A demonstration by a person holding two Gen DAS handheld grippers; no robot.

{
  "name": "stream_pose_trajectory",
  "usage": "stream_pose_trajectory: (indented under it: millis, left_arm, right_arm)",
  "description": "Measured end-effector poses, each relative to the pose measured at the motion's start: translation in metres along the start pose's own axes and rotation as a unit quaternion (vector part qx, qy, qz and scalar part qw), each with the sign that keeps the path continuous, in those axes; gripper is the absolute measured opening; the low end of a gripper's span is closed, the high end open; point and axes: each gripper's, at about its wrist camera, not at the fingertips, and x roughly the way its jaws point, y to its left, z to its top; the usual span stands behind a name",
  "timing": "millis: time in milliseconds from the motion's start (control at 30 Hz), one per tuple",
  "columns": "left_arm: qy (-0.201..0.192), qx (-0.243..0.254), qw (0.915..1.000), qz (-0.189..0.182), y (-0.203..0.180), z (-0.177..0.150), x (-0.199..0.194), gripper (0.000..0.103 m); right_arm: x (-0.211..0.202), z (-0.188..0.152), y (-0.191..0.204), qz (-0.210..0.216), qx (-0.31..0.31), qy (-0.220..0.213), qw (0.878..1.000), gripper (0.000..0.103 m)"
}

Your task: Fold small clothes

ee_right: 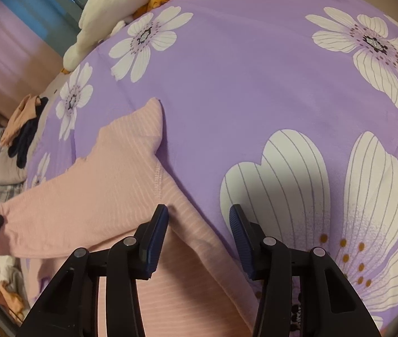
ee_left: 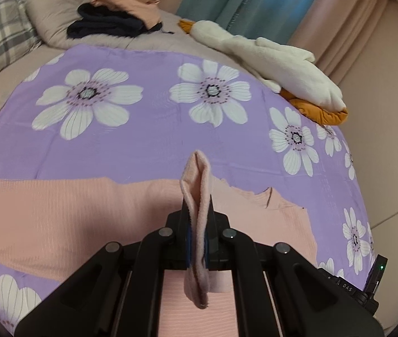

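The pink ribbed garment [ee_left: 67,213] lies spread on the purple flowered sheet [ee_left: 148,140] covering the bed, with one sleeve [ee_right: 140,129] pointing away across the sheet and the neckline visible at the far edge in the left wrist view. The left gripper [ee_left: 197,224] is clenched on a fold of the garment's edge, the cloth standing up and draping back between the jaws. The right gripper [ee_right: 199,224] hovers over the garment's hem side; its jaws are closing, one blue pad [ee_right: 156,233] over the cloth and the other over the sheet, with the pink edge between them but no pinch made. Judgement: folding of this piece is at an early stage; one edge is lifted, no completed fold is evident, and the sleeve is not yet tucked in. A dark and peach pile of clothes [ee_left: 114,16] sits near the pillow [ee_left: 50,19]; whether it is finished work cannot be told. A white plush toy [ee_left: 277,67] lies at the sheet's far edge.
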Motion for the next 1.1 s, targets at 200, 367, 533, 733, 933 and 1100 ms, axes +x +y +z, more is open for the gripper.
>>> stream_pose_trajectory:
  millis: [200, 367, 533, 733, 933, 1100]
  left_arm:
    - [0.021, -0.005, 0.9995, 0.024, 0.016, -0.009, 0.012, 0.006]
    - [0.041, -0.013, 0.9983, 0.038, 0.03, -0.017, 0.024, 0.006]
    - [0.048, -0.019, 0.9978, 0.041, 0.036, -0.022, 0.029, 0.006]
    - [0.048, -0.021, 0.9978, 0.04, 0.037, -0.023, 0.027, 0.006]
    - [0.053, -0.025, 0.9973, 0.045, 0.041, -0.026, 0.03, 0.006]
    - [0.051, -0.031, 0.9969, 0.051, 0.049, -0.029, 0.029, 0.006]
  right_arm:
    - [0.002, -0.001, 0.003, -0.011, -0.006, 0.0, 1.0, 0.048]
    - [0.003, -0.002, 0.004, -0.017, -0.009, 0.001, 1.0, 0.048]
    - [0.003, -0.002, 0.006, -0.021, -0.011, 0.002, 1.0, 0.048]
    - [-0.005, 0.003, 0.016, -0.021, -0.027, -0.013, 0.999, 0.048]
    - [0.007, 0.014, 0.03, 0.018, -0.035, 0.0, 0.999, 0.048]
    - [0.03, 0.016, 0.038, 0.014, -0.042, 0.032, 0.999, 0.038]
